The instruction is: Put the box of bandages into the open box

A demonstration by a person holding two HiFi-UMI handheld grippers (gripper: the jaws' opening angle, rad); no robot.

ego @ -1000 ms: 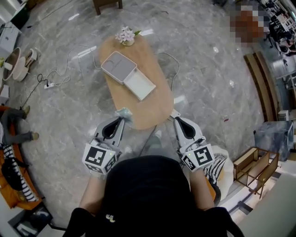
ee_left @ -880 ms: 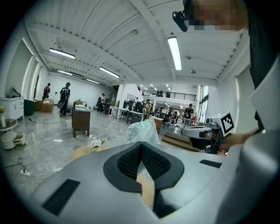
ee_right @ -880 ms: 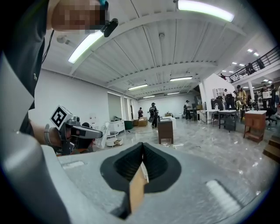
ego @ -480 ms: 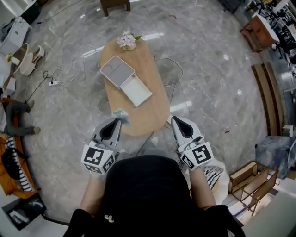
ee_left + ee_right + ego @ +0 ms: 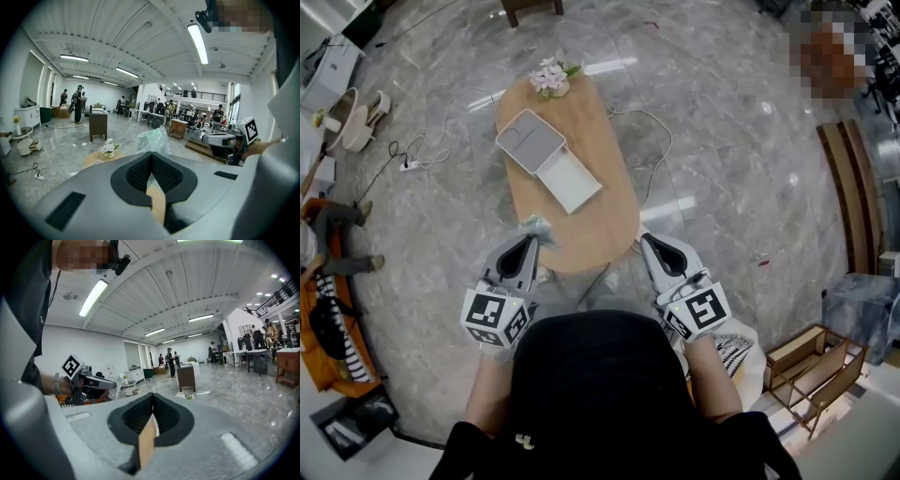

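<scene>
My left tongs point(image 5: 532, 246) are pressed together, pinching the box of bandages point(image 5: 535, 227) at their tips; the left gripper view shows its crinkly clear wrap. My right tongs point(image 5: 645, 242) are pressed together on nothing. The head view puts the open box point(image 5: 572, 183) ahead of both tongs, well apart.

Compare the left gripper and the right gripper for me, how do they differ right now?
The left gripper pinches a crinkly plastic-wrapped packet at its tips; the right gripper holds nothing. The left gripper is at the table's near left edge, the right gripper at its near right edge. Shared: both have their jaws together, and both point toward the open box, short of it.
</scene>
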